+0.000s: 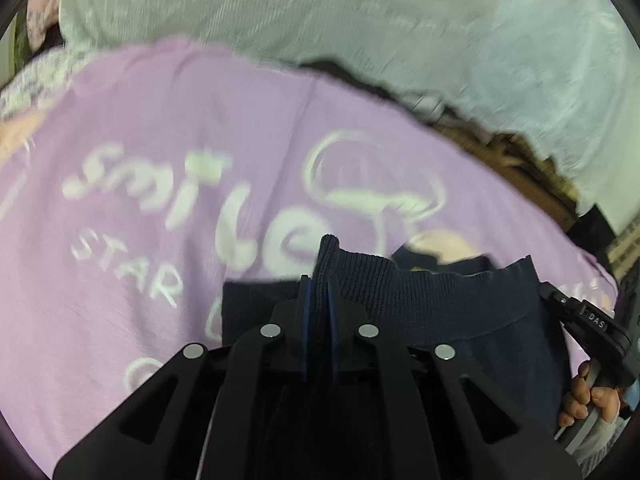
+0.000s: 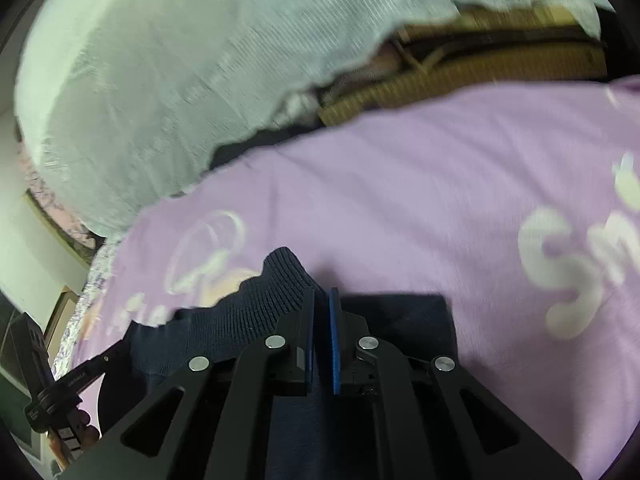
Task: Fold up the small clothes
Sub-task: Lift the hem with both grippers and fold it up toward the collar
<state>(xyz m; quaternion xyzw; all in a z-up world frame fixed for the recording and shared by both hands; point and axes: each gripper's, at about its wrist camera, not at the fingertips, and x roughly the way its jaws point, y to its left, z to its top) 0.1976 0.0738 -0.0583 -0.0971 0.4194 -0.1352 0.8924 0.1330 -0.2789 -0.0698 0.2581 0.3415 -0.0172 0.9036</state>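
Note:
A small dark navy knit garment [image 1: 440, 304] with a ribbed edge hangs stretched between my two grippers above a lilac cloth printed "smile" [image 1: 168, 184]. My left gripper [image 1: 319, 284] is shut on one corner of the ribbed edge. My right gripper [image 2: 321, 300] is shut on the other corner of the navy garment [image 2: 248, 312]. The right gripper's body and the hand that holds it show at the right of the left wrist view [image 1: 592, 332]. The left gripper shows at the lower left of the right wrist view [image 2: 72, 392].
The lilac cloth [image 2: 420, 184] covers the surface below. A pale mint-white textured fabric [image 1: 360, 16] lies beyond it and also shows in the right wrist view [image 2: 180, 60]. A brown woven mat [image 2: 480, 64] and a floral cloth [image 1: 36, 76] lie at the edges.

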